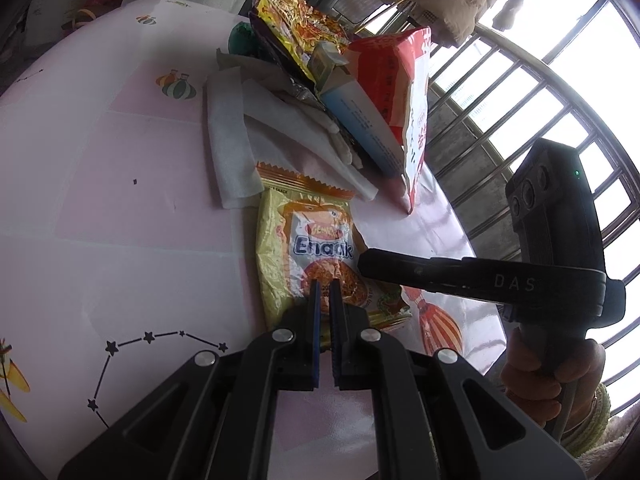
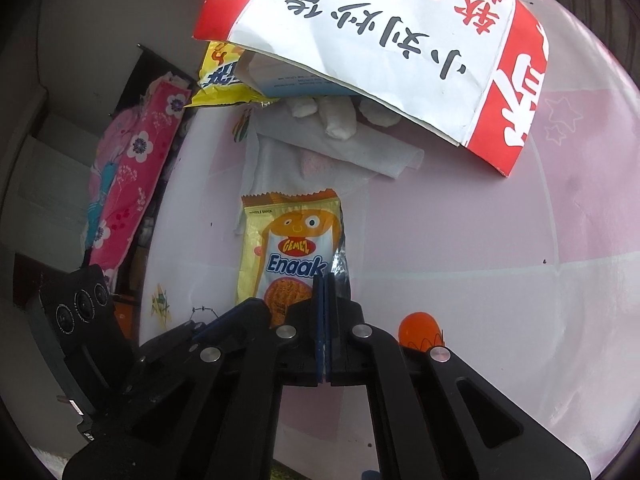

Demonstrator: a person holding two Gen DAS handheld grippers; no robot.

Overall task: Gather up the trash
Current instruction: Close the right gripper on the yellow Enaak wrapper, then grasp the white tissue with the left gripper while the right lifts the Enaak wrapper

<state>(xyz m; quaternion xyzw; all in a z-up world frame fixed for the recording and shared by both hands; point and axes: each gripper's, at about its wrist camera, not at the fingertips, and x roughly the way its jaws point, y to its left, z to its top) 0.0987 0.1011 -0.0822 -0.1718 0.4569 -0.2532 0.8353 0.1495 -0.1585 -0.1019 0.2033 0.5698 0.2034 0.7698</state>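
Trash is lying spread on the pink patterned tabletop [image 1: 120, 184], and nearest to us is the yellow and orange crinkled foil noodle-snack packet [image 1: 304, 248], flat just in front of both tools. Behind it we are seeing a crumpled white paper tissue [image 1: 232, 140], and beyond that a red and white paper bag [image 2: 400, 40] with a blue and white cardboard box [image 1: 360, 124] and a yellow foil wrapper [image 1: 296, 20] tucked into it.

We are holding the left hand-held gripper [image 1: 326, 284] with its jaws almost together above the packet's near end; we cannot tell whether the foil is pinched. The right hand-held gripper [image 2: 325, 280] is closed tight at the packet's right edge, where the silver lining is curling up, seemingly nipping it.

We are judging the packet light, thin, limp and slippery, so the raised edge or a serrated end seal is offering the surest hold; gripped flat, it would likely slide away.
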